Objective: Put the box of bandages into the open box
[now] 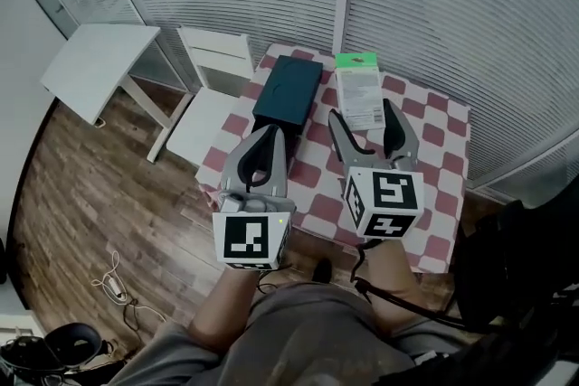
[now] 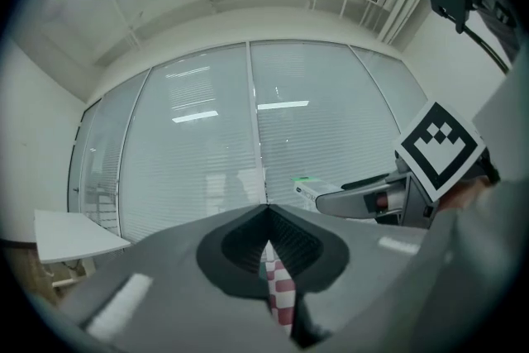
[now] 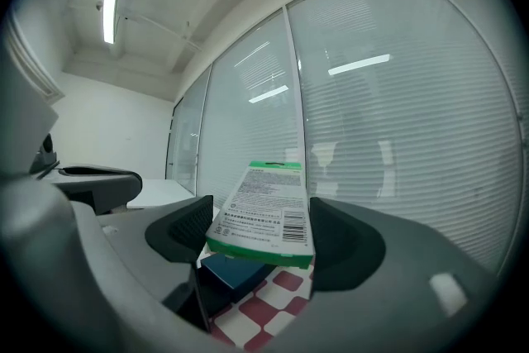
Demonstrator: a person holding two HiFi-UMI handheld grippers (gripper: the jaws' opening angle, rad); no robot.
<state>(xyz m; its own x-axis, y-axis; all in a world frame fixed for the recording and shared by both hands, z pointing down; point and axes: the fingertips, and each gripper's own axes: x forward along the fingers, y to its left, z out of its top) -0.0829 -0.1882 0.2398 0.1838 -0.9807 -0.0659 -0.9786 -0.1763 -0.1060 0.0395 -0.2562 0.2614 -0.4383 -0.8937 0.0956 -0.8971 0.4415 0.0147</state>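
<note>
A green-and-white box of bandages [image 1: 359,90] lies flat on the red-and-white checked table [image 1: 434,140], toward its far side. A dark teal box [image 1: 288,89] lies just to its left. My right gripper [image 1: 366,117] is open, its jaws flanking the bandage box's near end with a gap on each side. In the right gripper view the bandage box [image 3: 264,207] fills the space between the jaws, with the teal box [image 3: 235,270] behind and to its left. My left gripper [image 1: 269,133] is shut on nothing, just short of the teal box's near end.
A white chair [image 1: 213,95] and a small white side table [image 1: 99,68] stand left of the checked table. Slatted blinds [image 1: 434,4] run close behind it. A cable and power strip [image 1: 113,285] lie on the wooden floor. A black bag [image 1: 516,267] is at the right.
</note>
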